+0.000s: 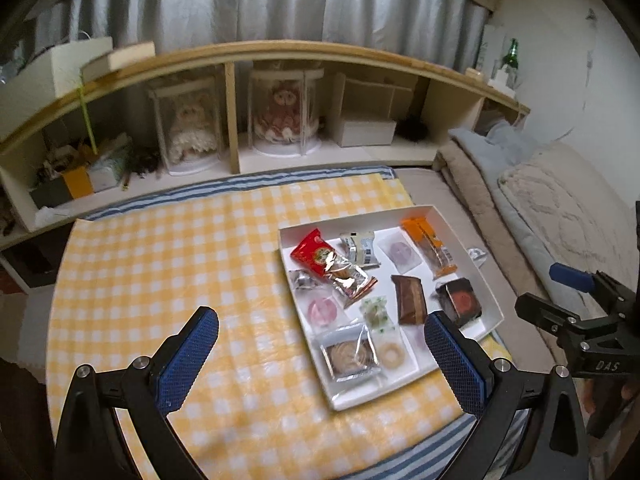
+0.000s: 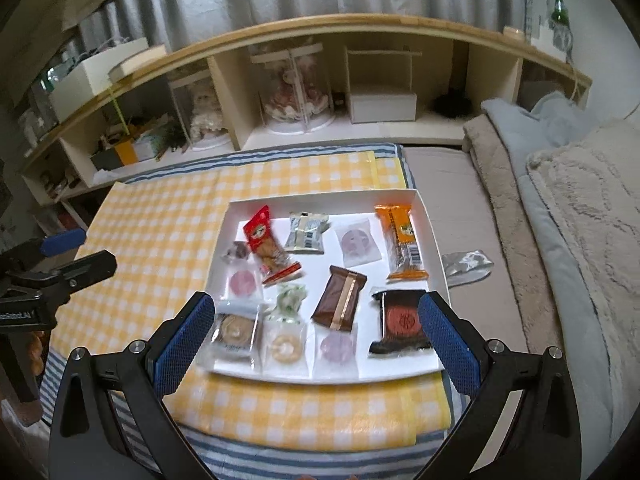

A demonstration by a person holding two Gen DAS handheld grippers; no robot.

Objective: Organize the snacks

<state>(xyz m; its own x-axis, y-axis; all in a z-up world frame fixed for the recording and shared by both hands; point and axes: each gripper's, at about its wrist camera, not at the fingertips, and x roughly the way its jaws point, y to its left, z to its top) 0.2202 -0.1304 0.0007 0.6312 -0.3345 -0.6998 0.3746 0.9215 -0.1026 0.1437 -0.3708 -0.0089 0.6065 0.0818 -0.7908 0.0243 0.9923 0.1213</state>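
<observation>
A white tray (image 2: 320, 197) lies on the yellow checked cloth (image 2: 168, 216) and holds several wrapped snacks. Among them are a red packet (image 2: 265, 240), an orange bar (image 2: 402, 240), a brown bar (image 2: 340, 300) and a black pack with a red disc (image 2: 402, 322). A silver wrapper (image 2: 466, 265) lies outside the tray on the mattress. My right gripper (image 2: 316, 340) hangs open above the tray's near edge, holding nothing. My left gripper (image 1: 324, 356) is open over the cloth at the tray's (image 1: 352, 216) left near corner, also holding nothing. Each gripper shows at the edge of the other's view.
A low wooden shelf (image 2: 320, 24) with cased dolls and boxes runs along the back, under a grey curtain. Folded blankets (image 2: 560, 200) are piled on the right. A green bottle (image 1: 512, 56) stands on the shelf top. Bare checked cloth spreads left of the tray.
</observation>
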